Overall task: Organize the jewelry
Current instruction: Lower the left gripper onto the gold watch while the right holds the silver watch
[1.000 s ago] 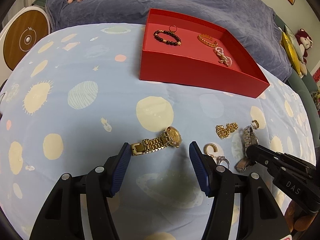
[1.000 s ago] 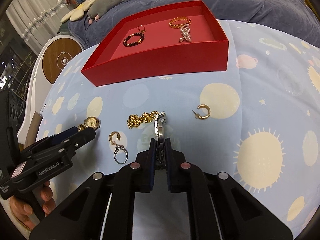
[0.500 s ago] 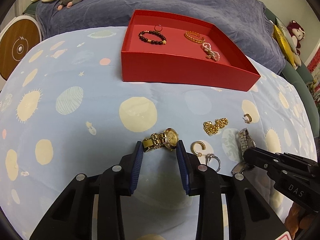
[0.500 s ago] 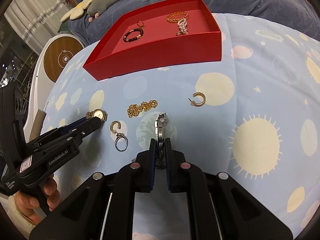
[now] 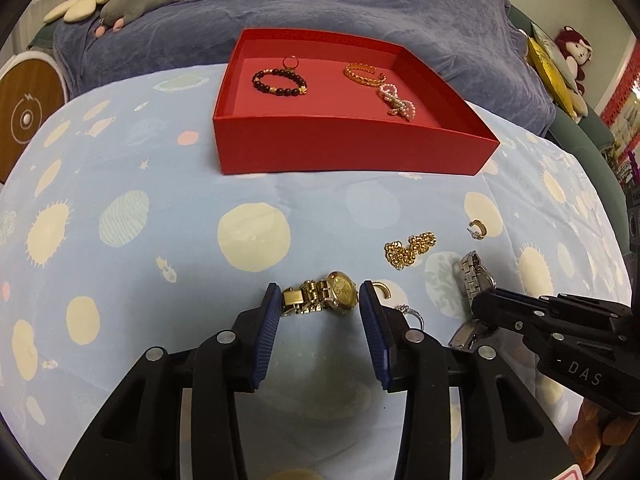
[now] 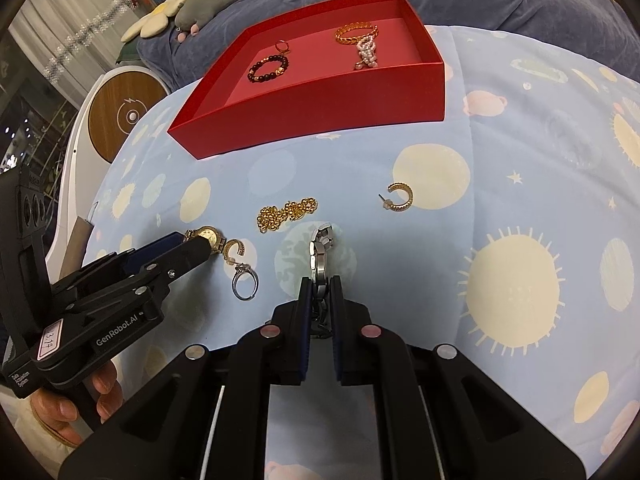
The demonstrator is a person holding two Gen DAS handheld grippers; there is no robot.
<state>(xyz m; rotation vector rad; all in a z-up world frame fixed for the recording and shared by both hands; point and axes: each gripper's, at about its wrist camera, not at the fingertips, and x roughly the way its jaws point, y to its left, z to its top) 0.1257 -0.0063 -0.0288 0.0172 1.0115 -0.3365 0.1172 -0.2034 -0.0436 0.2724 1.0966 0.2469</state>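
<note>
Two grippers: both busy, one watch each, everything sitting on the space-print bed sheet
Left gripper: jaws parted around the gold watch, one on each end of it, looks like touching or just about, not really clenched yet
Key relation: gold watch lies crosswise between the left jaws, long axis running jaw to jaw, so squeezing would press it end to end along the band. Left side is clearly the nearer one for it
Right gripper: jaws clamped on the silver watch, band sticks straight out ahead along the fingers
Red box: up ahead of both, well apart from the loose stuff
In the box: dark bead bracelet, small ring, gold bangle, pearl piece
Loose on the sheet: gold chain, two gold hoop earrings, silver ring
My guess: left needs to finish the pinch, then both watches go forward to the box. Band could slip or buckle if squeezed endwise
</note>
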